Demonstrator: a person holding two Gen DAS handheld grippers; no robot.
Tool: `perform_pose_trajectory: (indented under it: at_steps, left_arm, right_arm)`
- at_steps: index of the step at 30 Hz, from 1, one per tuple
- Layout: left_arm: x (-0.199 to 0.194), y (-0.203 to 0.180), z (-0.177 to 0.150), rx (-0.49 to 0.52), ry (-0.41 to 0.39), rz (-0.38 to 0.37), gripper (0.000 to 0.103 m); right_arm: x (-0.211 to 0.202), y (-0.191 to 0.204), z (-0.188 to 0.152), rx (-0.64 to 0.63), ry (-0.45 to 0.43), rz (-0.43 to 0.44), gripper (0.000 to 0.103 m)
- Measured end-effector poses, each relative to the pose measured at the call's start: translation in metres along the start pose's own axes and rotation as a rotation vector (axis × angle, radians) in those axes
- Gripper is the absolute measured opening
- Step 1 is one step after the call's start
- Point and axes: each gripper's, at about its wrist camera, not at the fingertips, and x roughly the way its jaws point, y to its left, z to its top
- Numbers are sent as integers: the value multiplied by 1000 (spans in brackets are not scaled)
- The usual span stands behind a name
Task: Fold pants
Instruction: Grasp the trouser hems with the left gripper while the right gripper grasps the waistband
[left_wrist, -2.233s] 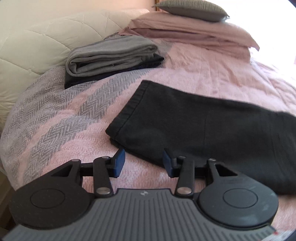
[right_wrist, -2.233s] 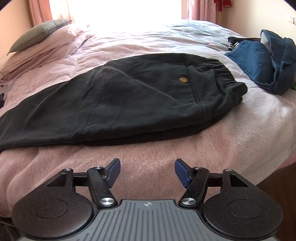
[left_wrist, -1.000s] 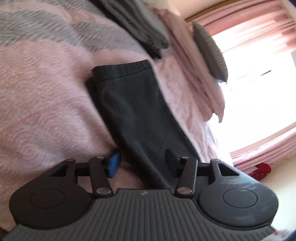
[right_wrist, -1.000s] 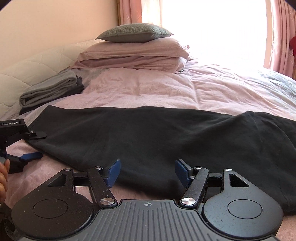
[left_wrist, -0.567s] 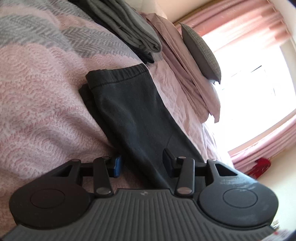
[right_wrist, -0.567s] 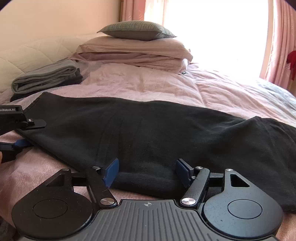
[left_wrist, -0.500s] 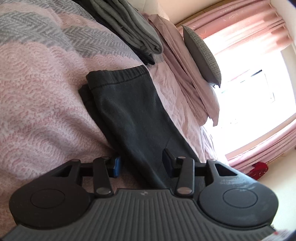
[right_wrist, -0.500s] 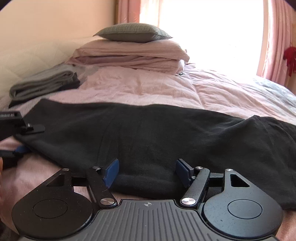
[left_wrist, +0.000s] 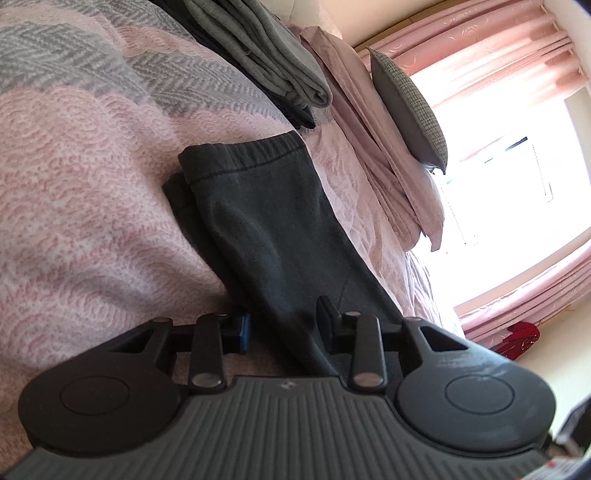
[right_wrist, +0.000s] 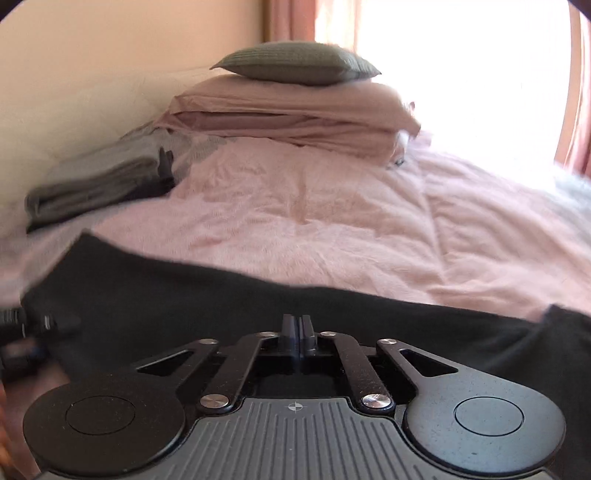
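Left gripper (left_wrist: 282, 326) closing around pants (left_wrist: 266, 221); right gripper (right_wrist: 296, 326) shut.

pants (left_wrist: 273, 236): 1 | pillows (right_wrist: 295, 62): 3 | folded clothes stack (left_wrist: 258, 59): 1

Motion blur smears the folded grey clothes (right_wrist: 99, 184) beside the wall.

The pants (left_wrist: 273, 236) are dark charcoal, of soft knit cloth, and lie flat on the bed (left_wrist: 85, 192) — legs stacked one on the other, the lower one showing along one side. The ribbed cuff end points toward the bed's head end — the rest runs along the near edge.
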Motion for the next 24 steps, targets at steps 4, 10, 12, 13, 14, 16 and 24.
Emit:
perform_pose_trajectory:
  at_steps: [4, 10, 12, 13, 14, 16, 24]
  left_arm:
    - [0, 2, 2, 12, 10, 1, 27]
    - [0, 1, 1, 28, 6, 2, 27]
    - [0, 0, 1, 34, 3, 2, 27]
    - [0, 1, 1, 35, 2, 1, 27]
    - [0, 1, 1, 34, 1, 0, 27]
    - [0, 1, 1, 32, -1, -3, 27]
    - [-1, -6, 3, 39, -8, 16, 17]
  right_arm:
    - [33, -10, 21, 88, 12, 23, 0]
    - [42, -5, -2, 101, 98, 52, 0]
    - [26, 5, -16, 78, 105, 43, 0]
    - [18, 9, -22, 79, 112, 41, 0]
    - [8, 14, -30, 79, 118, 47, 0]
    - [-10, 24, -44, 71, 129, 51, 0]
    - [-22, 29, -67, 94, 150, 83, 0]
